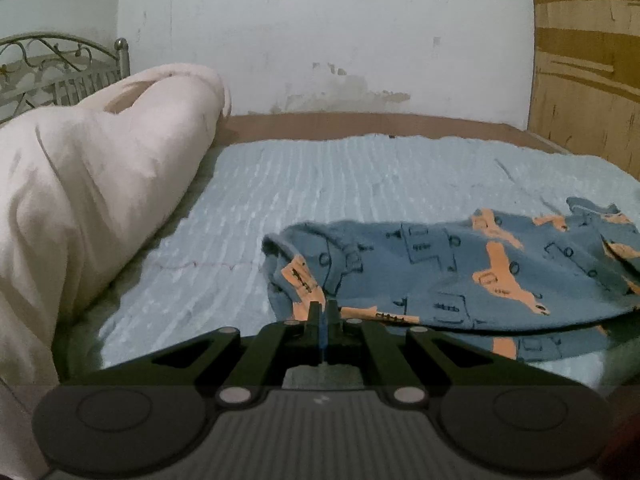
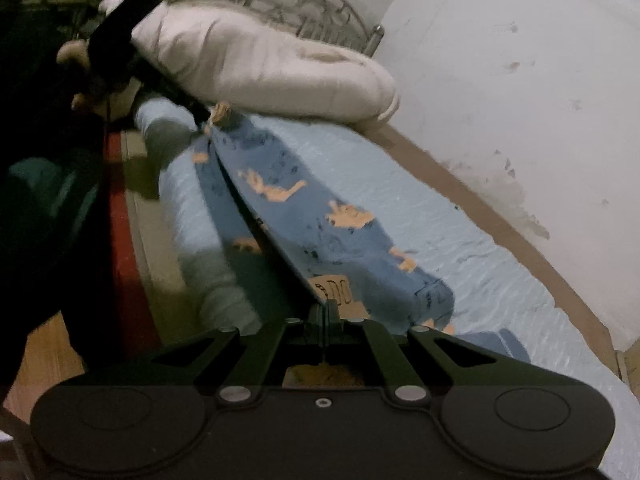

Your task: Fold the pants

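While one pair of blue pants (image 1: 460,272) lies on the bed (image 1: 280,200), the left gripper (image 1: 323,308) pinches its near edge, jaws closed. Right view: the right gripper (image 2: 325,308), level, clamps the other end, pants stretched between both.

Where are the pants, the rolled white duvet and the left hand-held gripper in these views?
pants (image 1: 460,264): left wrist view, on the flat blue printed cloth.
rolled white duvet (image 2: 256,60): right wrist view, on its top face.
left hand-held gripper (image 1: 323,312): left wrist view, between its fingertips, shut on the pants.
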The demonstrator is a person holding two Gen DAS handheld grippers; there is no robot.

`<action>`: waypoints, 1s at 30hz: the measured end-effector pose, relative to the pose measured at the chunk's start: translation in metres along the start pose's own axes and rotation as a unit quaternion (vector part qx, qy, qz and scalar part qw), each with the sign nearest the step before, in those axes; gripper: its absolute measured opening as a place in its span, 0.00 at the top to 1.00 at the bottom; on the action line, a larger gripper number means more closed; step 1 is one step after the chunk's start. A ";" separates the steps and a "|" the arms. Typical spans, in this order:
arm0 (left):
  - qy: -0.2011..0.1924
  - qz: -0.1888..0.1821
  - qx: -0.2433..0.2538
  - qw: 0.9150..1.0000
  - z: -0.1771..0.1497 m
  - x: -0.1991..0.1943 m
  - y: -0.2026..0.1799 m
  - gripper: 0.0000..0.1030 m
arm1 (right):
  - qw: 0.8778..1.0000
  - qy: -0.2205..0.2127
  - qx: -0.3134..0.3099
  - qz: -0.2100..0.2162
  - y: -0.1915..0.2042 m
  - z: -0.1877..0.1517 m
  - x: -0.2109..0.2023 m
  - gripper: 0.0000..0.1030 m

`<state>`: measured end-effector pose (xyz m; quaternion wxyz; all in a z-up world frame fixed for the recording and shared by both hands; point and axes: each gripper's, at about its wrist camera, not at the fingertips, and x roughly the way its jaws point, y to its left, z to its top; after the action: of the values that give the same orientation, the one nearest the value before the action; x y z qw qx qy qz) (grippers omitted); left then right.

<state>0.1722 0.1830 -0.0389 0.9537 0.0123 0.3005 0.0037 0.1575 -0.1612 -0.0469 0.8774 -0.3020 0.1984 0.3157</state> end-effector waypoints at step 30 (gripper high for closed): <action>-0.040 -0.238 -0.018 0.970 0.013 -0.011 -0.175 0.01 | 0.941 -0.008 0.318 -0.116 -0.093 -0.080 -0.050 0.01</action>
<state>0.1709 0.0071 -0.0267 0.9385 -0.0772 0.2559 -0.2188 0.1714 -0.2925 -0.0417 0.9598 -0.0255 0.2450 0.1346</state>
